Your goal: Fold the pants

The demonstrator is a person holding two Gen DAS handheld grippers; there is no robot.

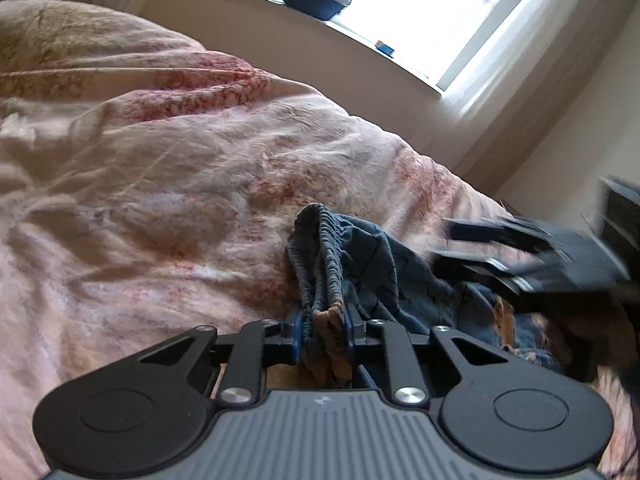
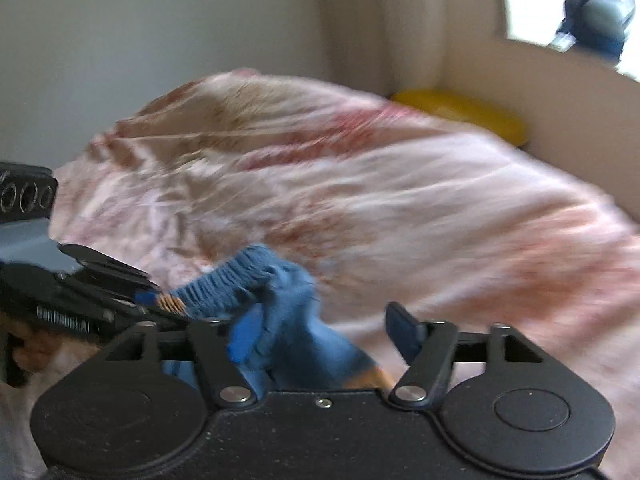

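**Waistband pinched left, right jaws standing wide**

Pants (image 1: 360, 264) are lying bunched on the pink bedspread (image 1: 160, 184), toward its near edge and well away from the window (image 1: 440, 8) at the far side. The left gripper (image 1: 324, 330) is clenching the gathered elastic waistband (image 1: 320, 256), cloth filling the gap between its blue pads. The right gripper (image 2: 320, 336) is sitting just right of that pinch, fingers spread, blue cloth lying between them but not pressed; its view is badly blurred.

Risks, as I am reading it:
- the left grip is catching several stacked layers, so a lift is likely raising a wad rather than one clean edge
- with only one side held, the loose legs are liable to be dragging and twisting across the bedspread
- the right gripper, closing in this blur, may be seizing the wrong layer or crowding the left one
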